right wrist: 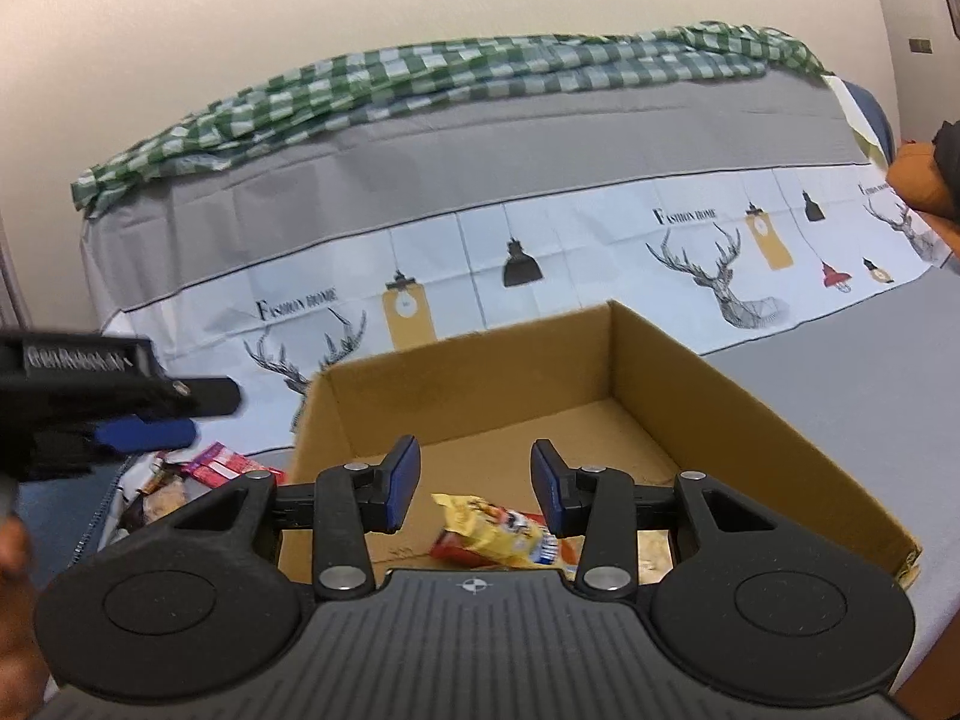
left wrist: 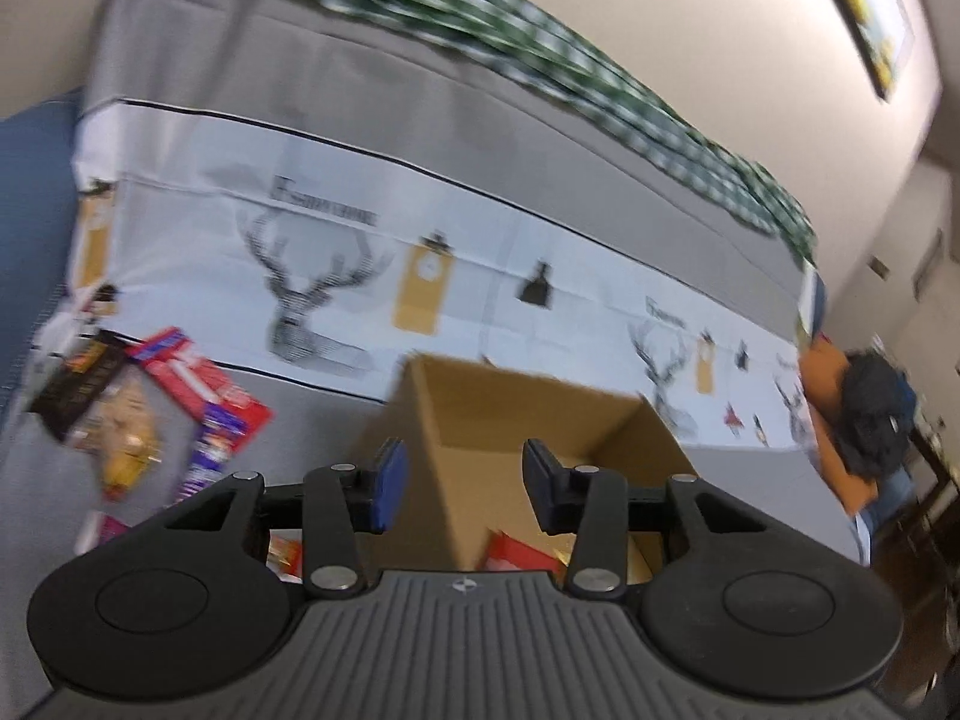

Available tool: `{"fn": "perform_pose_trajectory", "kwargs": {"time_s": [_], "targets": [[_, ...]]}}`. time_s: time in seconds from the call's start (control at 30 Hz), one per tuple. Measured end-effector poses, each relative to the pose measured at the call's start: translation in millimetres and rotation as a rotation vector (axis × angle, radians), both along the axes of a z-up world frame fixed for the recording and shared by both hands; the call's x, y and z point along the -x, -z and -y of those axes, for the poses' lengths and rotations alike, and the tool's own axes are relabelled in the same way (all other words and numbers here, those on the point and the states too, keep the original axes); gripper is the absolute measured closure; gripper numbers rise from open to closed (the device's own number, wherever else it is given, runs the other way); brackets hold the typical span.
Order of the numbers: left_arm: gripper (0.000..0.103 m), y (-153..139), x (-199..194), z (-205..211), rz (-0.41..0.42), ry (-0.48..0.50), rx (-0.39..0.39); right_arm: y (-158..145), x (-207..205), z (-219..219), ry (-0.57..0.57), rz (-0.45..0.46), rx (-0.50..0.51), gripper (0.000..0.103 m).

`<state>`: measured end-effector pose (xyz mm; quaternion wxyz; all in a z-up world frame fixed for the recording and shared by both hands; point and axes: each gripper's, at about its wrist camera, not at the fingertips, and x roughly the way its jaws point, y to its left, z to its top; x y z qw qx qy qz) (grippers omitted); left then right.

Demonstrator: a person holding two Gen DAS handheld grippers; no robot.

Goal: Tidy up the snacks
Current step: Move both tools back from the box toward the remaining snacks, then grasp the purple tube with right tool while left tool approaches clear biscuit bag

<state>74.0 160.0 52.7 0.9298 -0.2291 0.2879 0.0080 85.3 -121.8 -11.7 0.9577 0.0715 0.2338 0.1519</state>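
Note:
An open cardboard box stands on the grey sofa seat; it also shows in the left wrist view. A yellow and red snack packet lies on the box floor. My right gripper is open and empty just above that packet. My left gripper is open and empty over the box's left wall; it shows from the side in the right wrist view. Several loose snack packets lie on the seat left of the box. A red packet shows inside the box.
A white printed cloth with deer covers the sofa back, with a green checked cloth along its top. An orange cushion with a black bag sits at the sofa's right end. A framed picture hangs on the wall.

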Motion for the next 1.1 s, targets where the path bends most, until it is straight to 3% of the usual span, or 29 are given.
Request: {"fn": "perform_pose_trajectory", "kwargs": {"time_s": [0.13,0.23,0.4,0.47,0.53,0.6,0.8,0.87,1.0,1.1], "targets": [[0.056,-18.1,-15.1,-34.9,-0.02,-0.042,-0.025,-2.6,8.6,-6.1,-0.04,-0.002,-0.052,0.06],[0.056,-18.9,-29.0,-65.5,-0.03,-0.072,0.005,-3.0,14.5,-15.1,-0.093,-0.004,-0.06,0.06],[0.056,18.8,-23.1,-103.9,-0.014,-0.11,0.03,-2.3,26.0,-38.8,-0.193,0.01,-0.017,0.06],[0.056,33.8,-21.5,-119.5,-0.096,-0.155,0.068,-0.8,30.0,-50.6,-0.246,0.007,0.003,0.06],[0.056,33.7,-20.8,-135.3,-0.082,-0.179,0.114,-0.1,32.2,-63.4,-0.308,-0.009,0.011,0.071],[0.056,31.4,-21.6,-145.0,-0.06,-0.183,0.11,-0.8,29.8,-78.6,-0.369,-0.042,0.006,0.085],[0.056,42.0,-21.9,-178.4,-0.11,-0.247,0.177,-5.8,7.0,-145.4,-0.504,-0.121,0.055,0.086],[0.056,46.3,-21.3,-185.5,-0.127,-0.274,0.197,3.1,-2.4,-173.1,-0.549,-0.153,0.105,0.083],[0.056,53.2,-20.6,-196.0,-0.151,-0.286,0.197,37.3,-16.5,-221.7,-0.609,-0.184,0.244,0.058],[0.055,59.6,-24.8,-200.2,-0.18,-0.29,0.191,63.1,-22.5,-237.1,-0.621,-0.18,0.299,0.049]]}}
